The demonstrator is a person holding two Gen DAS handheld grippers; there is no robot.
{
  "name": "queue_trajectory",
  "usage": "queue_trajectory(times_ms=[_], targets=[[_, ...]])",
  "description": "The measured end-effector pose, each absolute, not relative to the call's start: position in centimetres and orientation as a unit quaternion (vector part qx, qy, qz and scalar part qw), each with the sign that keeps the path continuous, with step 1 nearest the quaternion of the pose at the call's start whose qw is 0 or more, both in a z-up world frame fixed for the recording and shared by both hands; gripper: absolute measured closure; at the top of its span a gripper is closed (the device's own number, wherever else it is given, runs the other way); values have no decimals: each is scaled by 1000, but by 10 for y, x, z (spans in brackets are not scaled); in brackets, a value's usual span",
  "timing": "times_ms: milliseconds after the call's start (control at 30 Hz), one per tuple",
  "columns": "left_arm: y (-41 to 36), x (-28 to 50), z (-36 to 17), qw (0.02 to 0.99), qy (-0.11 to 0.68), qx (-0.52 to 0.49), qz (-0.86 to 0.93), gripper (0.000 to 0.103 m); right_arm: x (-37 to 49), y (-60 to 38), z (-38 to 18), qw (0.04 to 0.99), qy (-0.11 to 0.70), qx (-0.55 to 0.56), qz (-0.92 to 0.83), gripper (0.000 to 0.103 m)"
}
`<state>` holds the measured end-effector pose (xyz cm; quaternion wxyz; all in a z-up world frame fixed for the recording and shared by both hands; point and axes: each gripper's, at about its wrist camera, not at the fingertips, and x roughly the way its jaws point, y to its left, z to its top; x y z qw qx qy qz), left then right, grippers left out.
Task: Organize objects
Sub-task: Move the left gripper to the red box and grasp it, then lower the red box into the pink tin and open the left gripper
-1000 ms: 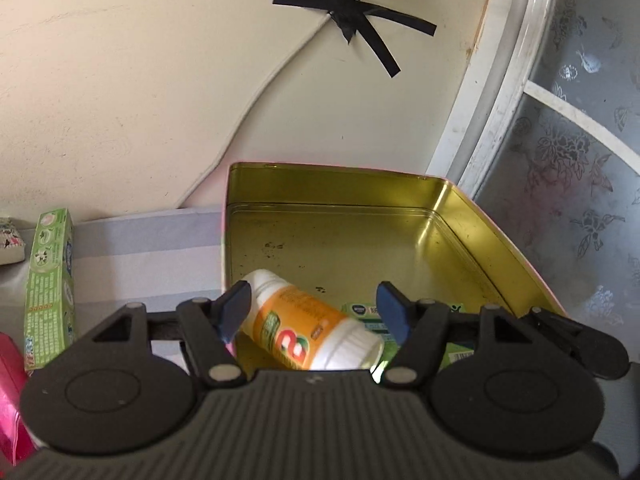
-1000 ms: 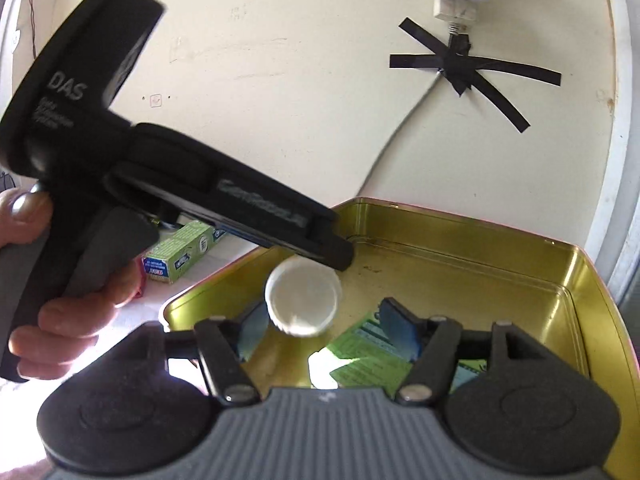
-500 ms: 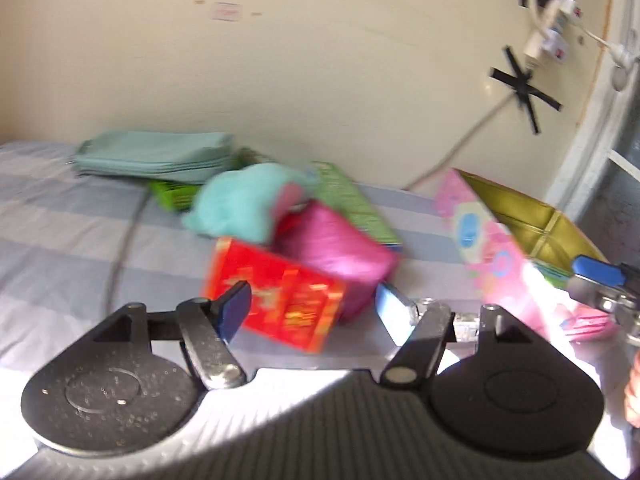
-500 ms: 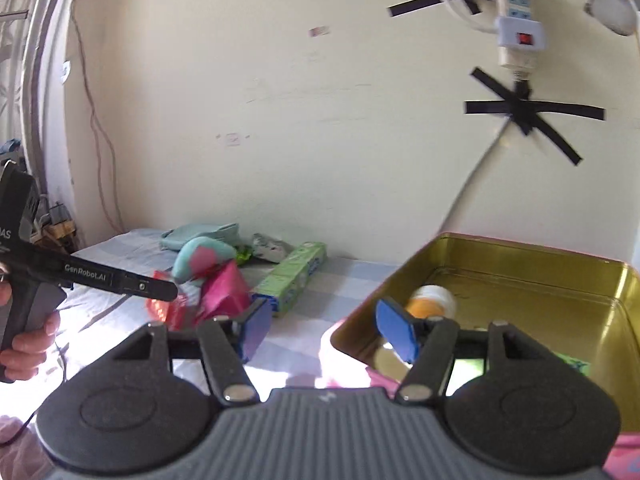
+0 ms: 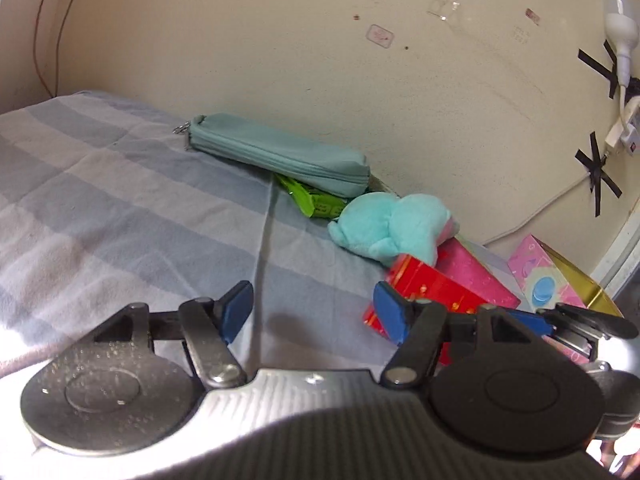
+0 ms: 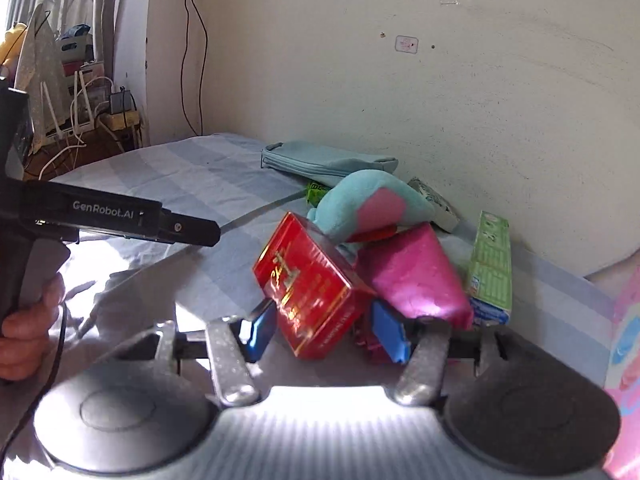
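Right gripper (image 6: 324, 332): you are closing its jaws around the red box (image 6: 310, 286); the box is sitting between the blue pads, and they are not pressing it yet.
Left gripper (image 5: 314, 316): its jaws are narrowing with only the striped sheet (image 5: 120, 200) between them, so it is holding nothing.
Red box, place: it is lying tilted on the near edge of the pile, leaning against the pink pouch (image 6: 412, 280), with the plush toy (image 6: 368, 206) just behind.
Handling: I am judging it a light, stiff carton with a glossy, slippery wrap.
Hold: you are best taking it across the two long side faces, near the middle, squeezing gently so the walls are not buckling.
Gold tin (image 5: 576, 280): it is waiting at the far right.
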<state>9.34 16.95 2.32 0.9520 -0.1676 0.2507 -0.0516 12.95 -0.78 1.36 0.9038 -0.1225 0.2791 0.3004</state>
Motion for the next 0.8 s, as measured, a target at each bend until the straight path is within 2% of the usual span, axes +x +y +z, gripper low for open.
queue_trajectory(times_ms=[100, 133, 233, 300, 400, 567, 800], targets=[[152, 112, 33, 958, 246, -115, -89, 32, 147, -8, 9, 901, 299, -102, 298, 46], [147, 118, 33, 959, 246, -101, -98, 27, 149, -11, 7, 900, 304, -88, 300, 45], [145, 132, 21, 953, 261, -100, -113, 23, 150, -17, 5, 900, 304, -64, 307, 45], [148, 135, 17, 944, 278, -123, -129, 25, 149, -14, 3, 899, 307, -49, 310, 41], [149, 130, 15, 937, 282, -138, -157, 46, 150, -8, -3, 891, 324, -36, 316, 44], [137, 110, 29, 932, 284, -159, -162, 46, 140, -27, 13, 901, 310, -7, 302, 57], [65, 95, 77, 937, 235, -134, -221, 48, 101, -96, 58, 938, 234, 5, 257, 58]])
